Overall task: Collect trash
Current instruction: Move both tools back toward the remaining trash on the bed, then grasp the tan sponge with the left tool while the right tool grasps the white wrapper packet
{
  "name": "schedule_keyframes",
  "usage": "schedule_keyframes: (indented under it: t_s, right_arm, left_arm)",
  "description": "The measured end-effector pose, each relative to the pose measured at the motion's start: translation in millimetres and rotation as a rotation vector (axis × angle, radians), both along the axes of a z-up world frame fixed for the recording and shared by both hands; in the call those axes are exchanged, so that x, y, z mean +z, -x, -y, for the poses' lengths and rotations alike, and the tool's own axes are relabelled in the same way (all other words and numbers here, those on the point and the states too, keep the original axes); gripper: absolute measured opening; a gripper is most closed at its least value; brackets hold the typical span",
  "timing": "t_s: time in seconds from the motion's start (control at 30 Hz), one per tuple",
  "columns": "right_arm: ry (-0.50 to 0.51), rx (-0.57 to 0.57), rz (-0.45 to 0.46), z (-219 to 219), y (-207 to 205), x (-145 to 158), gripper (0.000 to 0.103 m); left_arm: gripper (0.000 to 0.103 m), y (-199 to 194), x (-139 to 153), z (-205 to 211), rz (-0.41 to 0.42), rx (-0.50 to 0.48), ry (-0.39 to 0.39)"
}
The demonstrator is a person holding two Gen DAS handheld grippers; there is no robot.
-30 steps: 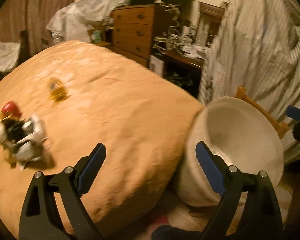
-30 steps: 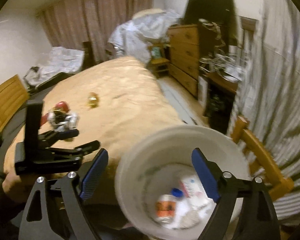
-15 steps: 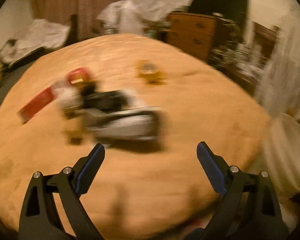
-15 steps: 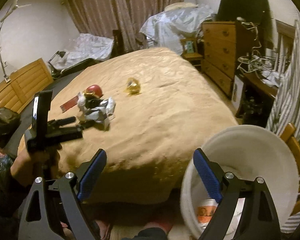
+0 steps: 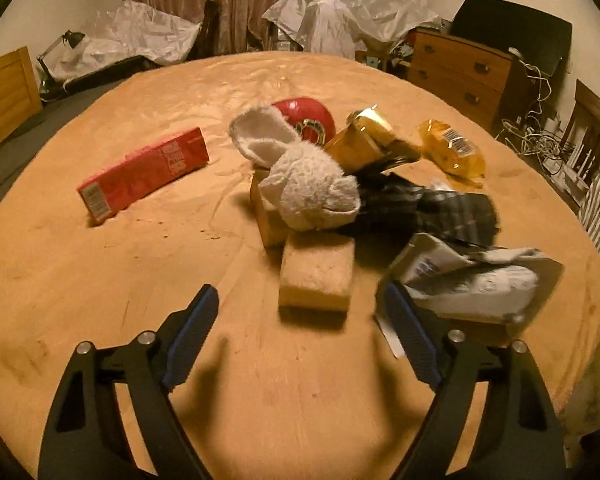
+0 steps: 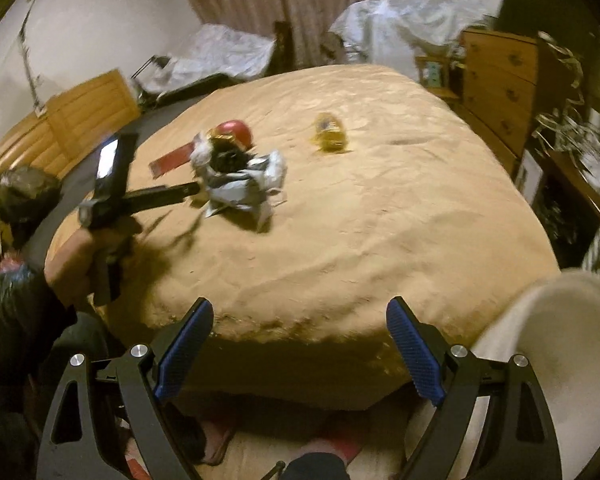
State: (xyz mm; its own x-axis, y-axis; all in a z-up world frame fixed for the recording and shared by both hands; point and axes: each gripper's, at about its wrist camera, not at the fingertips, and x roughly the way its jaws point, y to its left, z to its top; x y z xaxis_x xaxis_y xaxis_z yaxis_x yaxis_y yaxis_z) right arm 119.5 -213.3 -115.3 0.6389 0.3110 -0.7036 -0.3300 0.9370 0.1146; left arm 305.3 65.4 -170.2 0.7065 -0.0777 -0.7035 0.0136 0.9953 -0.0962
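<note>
A pile of trash lies on the tan bed (image 5: pixel 100 280): a yellow sponge (image 5: pixel 316 280), a white fluffy sock (image 5: pixel 308 188), a dark wrapper (image 5: pixel 432 208), a crumpled white bag (image 5: pixel 480 284), a red box (image 5: pixel 144 172), a red round lid (image 5: pixel 308 116), a gold packet (image 5: pixel 364 140) and a yellow wrapper (image 5: pixel 452 152). My left gripper (image 5: pixel 300 340) is open and empty just before the sponge. In the right wrist view the left gripper (image 6: pixel 192 190) reaches the pile (image 6: pixel 240 176). My right gripper (image 6: pixel 300 344) is open and empty at the bed's near edge, beside the white bin (image 6: pixel 560 340).
A wooden dresser (image 5: pixel 456 68) and a desk with cables (image 5: pixel 540 128) stand right of the bed. Plastic-covered heaps (image 5: pixel 340 20) and curtains are behind it. A wooden headboard (image 6: pixel 72 120) is at the left. The yellow wrapper (image 6: pixel 330 134) lies apart from the pile.
My left gripper swung from the bin to the bed and closed in on the trash pile. My right gripper moved left, so the bin now sits at its right edge.
</note>
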Motion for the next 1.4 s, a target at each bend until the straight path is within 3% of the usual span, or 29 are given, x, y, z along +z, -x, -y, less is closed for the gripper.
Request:
schedule_keyframes:
  t_s: [0.13, 0.3, 0.53, 0.67, 0.8, 0.93, 1.03, 1.17, 1.23, 1.3, 1.4]
  right_arm:
    - [0.056, 0.078, -0.010, -27.3, -21.5, -4.4, 0.088]
    - [0.101, 0.171, 0.002, -62.4, -58.0, -6.5, 0.080]
    - [0.074, 0.231, -0.006, -124.3, -140.9, -26.7, 0.077]
    - [0.095, 0.270, 0.009, -157.3, -161.5, -39.6, 0.077]
    - [0.044, 0.331, -0.022, -174.4, -150.7, -41.1, 0.077]
    - [0.016, 0.448, -0.112, -185.3, -126.0, -41.9, 0.077]
    - [0.055, 0.495, -0.148, -188.4, -111.1, -40.4, 0.077]
    - [0.069, 0.500, -0.110, -182.8, -98.7, -20.1, 0.078]
    - [0.088, 0.490, -0.046, -184.9, -97.5, -4.9, 0.078]
    - [0.154, 0.491, 0.012, -195.0, -97.9, 3.5, 0.078]
    - [0.262, 0.514, 0.015, -217.4, -108.0, -2.4, 0.077]
  left_arm:
    - [0.062, -11.8, -12.3, -3.2, -0.023, -0.012, 0.013]
    - [0.045, -6.3, -11.2, -5.0, -0.016, -0.039, 0.023]
    - [0.044, 14.8, -12.3, -33.3, -0.033, 0.002, 0.023]
    - [0.044, 28.5, -12.9, -54.2, -0.039, 0.023, -0.001]
    - [0.044, 32.0, -15.7, -74.1, -0.048, 0.054, 0.008]
    - [0.044, 34.7, -12.8, -97.7, -0.044, 0.105, 0.014]
    - [0.044, 38.3, -12.8, -112.5, -0.049, 0.127, 0.035]
    - [0.045, 43.9, -15.1, -117.5, -0.062, 0.109, 0.063]
    - [0.053, 48.8, -13.7, -119.4, -0.053, 0.107, 0.080]
    - [0.057, 53.1, -13.4, -121.6, -0.045, 0.113, 0.087]
    - [0.062, 55.8, -10.4, -117.9, -0.037, 0.095, 0.102]
